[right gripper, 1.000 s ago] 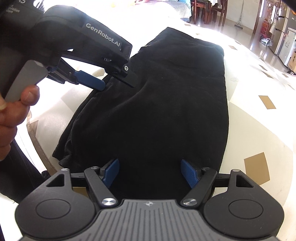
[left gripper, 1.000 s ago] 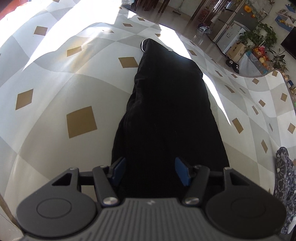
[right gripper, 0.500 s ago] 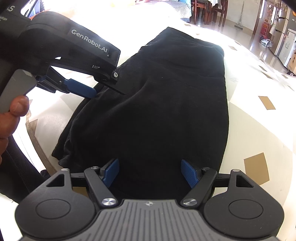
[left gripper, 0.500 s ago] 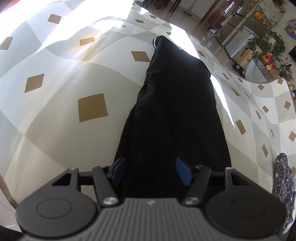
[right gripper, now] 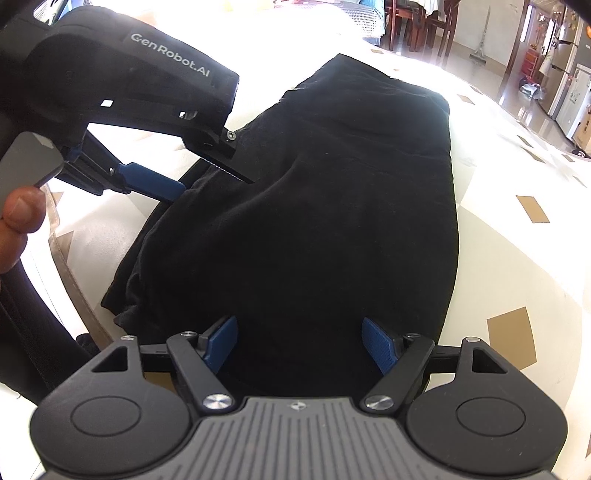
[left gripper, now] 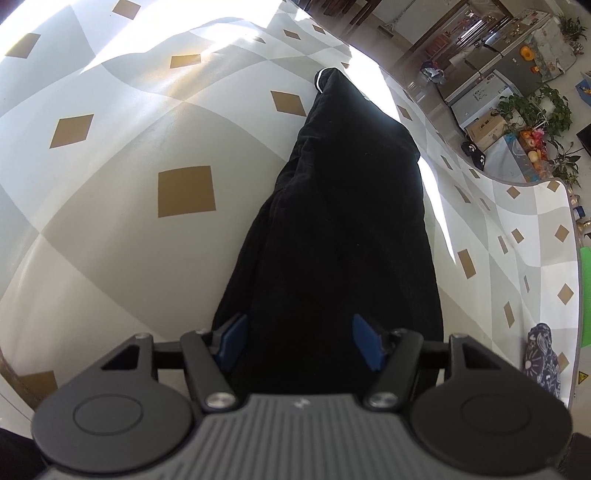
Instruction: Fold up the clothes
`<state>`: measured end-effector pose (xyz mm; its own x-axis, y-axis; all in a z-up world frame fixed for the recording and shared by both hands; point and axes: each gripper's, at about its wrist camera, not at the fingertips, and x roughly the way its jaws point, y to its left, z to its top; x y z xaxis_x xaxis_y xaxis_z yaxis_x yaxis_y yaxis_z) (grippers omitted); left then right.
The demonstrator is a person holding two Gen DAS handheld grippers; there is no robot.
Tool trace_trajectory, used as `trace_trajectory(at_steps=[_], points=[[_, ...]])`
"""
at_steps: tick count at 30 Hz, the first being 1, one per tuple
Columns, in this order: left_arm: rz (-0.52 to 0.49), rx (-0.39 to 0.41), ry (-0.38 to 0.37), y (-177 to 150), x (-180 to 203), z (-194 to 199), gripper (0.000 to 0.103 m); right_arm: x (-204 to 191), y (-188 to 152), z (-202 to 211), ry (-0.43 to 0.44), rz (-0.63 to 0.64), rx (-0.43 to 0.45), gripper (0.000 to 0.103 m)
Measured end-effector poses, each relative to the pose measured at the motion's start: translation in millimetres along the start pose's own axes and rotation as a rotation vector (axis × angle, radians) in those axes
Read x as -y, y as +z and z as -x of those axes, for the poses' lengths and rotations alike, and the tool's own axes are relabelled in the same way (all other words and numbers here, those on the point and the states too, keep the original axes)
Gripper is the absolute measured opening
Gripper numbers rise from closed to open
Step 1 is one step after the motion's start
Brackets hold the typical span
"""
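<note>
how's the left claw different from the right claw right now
The left claw is closing and stands narrower; the right claw stands wider.
The left claw sits at the black garment's side edge; the right claw sits at its near end.
Both have blue pads and point down over the garment.

Sunlit glossy floor, wooden chairs, fridge, potted plants, cardboard box

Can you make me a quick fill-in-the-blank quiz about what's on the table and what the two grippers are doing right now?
1. The garment lying on the table is ____ in colour.
2. The tablecloth shows brown ____ shapes.
3. The right gripper has its jaws ____ over the garment's near end.
4. The left gripper has pads coloured ____.

Missing words: black; diamond; open; blue
</note>
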<state>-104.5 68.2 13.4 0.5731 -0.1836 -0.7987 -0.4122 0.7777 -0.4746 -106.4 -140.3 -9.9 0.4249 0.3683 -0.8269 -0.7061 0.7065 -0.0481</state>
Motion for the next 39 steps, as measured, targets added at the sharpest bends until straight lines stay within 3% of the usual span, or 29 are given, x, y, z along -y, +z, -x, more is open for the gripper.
trace_trajectory(at_steps=[4, 11, 17, 23, 28, 33, 39], points=[[-0.005, 0.019, 0.016, 0, 0, 1, 0.023, -3, -1, 0, -0.002, 0.003, 0.002, 0.076], [-0.032, 0.04, 0.084, -3, 0, 1, 0.011, -5, 4, -3, -0.007, 0.007, 0.0, 0.076], [-0.046, 0.071, 0.116, -3, 0, 4, 0.01, -11, 3, -3, -0.007, 0.009, 0.002, 0.076], [0.008, 0.082, 0.149, -1, -13, 10, 0.01, -15, 2, -2, -0.016, 0.03, 0.0, 0.075], [0.004, 0.088, 0.167, 0, -13, 10, 0.01, -4, 10, 14, 0.015, -0.067, 0.066, 0.064], [0.001, 0.087, 0.146, 0, -14, 14, 0.011, -15, 18, 24, 0.106, -0.048, 0.174, 0.052], [0.008, 0.114, 0.17, 4, -20, 22, 0.027, -39, 28, 19, 0.208, 0.004, 0.206, 0.035]])
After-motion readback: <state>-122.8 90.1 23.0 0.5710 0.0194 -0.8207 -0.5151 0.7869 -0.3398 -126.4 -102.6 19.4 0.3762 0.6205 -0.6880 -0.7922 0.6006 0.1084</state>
